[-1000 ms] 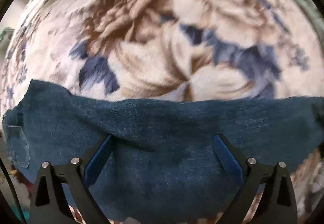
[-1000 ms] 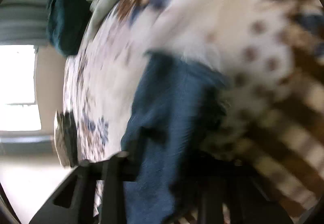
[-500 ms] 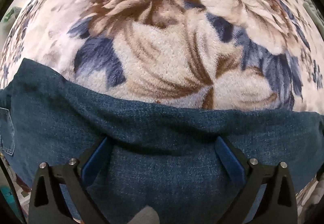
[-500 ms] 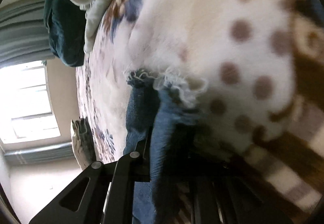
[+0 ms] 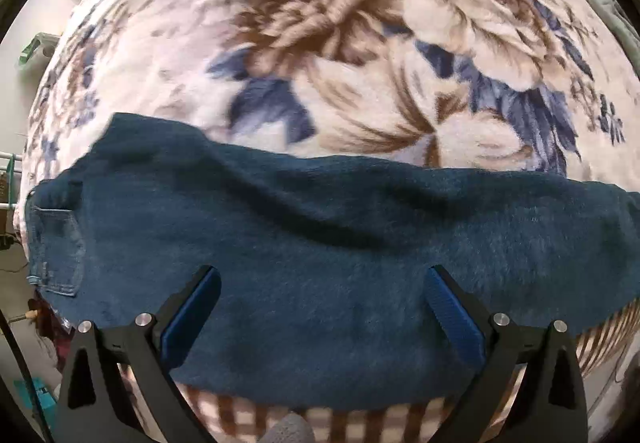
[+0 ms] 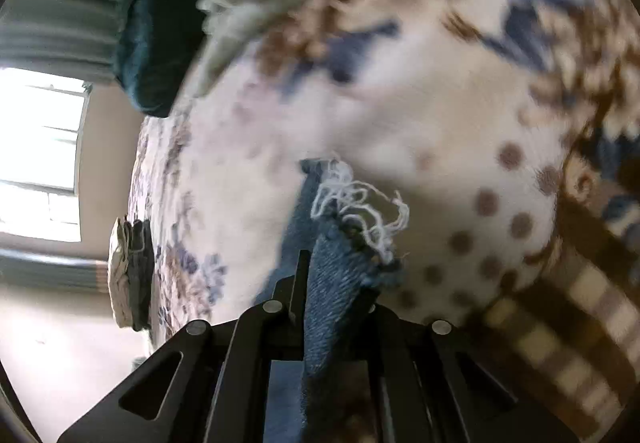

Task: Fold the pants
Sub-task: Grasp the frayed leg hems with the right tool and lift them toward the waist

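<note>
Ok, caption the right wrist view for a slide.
Right gripper clamps the jeans' frayed hem above the floral blanket.

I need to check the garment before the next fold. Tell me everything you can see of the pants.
The pants are dark blue denim, lying across a floral fleece blanket in a wide, slightly rumpled band. A lighter back pocket shows at the left end. The left gripper is open over them. The right gripper is shut on a leg end, whose frayed hem trails white threads.
</note>
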Demonstrator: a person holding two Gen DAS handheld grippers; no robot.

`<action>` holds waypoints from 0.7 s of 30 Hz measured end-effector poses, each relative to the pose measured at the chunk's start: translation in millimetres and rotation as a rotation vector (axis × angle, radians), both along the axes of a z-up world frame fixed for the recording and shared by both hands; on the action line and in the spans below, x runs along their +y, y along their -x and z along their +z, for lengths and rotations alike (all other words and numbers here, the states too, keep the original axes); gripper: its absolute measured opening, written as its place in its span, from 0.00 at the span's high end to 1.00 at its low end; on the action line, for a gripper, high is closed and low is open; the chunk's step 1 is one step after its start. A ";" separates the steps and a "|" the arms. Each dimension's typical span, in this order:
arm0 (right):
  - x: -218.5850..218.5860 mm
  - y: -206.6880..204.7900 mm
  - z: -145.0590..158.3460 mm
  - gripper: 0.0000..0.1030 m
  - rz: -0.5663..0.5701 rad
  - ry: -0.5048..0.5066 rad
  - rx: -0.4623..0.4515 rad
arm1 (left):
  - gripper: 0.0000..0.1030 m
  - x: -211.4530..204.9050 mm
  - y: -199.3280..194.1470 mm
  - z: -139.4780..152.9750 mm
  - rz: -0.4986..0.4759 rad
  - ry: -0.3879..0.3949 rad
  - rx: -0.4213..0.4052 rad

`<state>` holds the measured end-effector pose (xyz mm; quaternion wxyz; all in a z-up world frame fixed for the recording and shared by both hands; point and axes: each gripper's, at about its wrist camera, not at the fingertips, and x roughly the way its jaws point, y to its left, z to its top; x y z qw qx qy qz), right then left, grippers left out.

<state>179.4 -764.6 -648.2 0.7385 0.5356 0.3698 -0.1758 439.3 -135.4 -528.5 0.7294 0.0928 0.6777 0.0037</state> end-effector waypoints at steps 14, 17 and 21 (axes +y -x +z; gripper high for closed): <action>265.1 -94.5 104.5 0.93 0.399 0.334 0.058 | 0.00 150.7 15.9 67.0 0.205 0.057 -0.014; 354.5 -116.1 76.5 0.93 0.548 0.375 0.116 | 0.00 186.6 13.8 71.0 0.250 0.035 -0.029; 435.6 -125.3 46.3 0.93 0.672 0.445 0.178 | 0.00 221.0 15.2 68.3 0.322 0.018 -0.048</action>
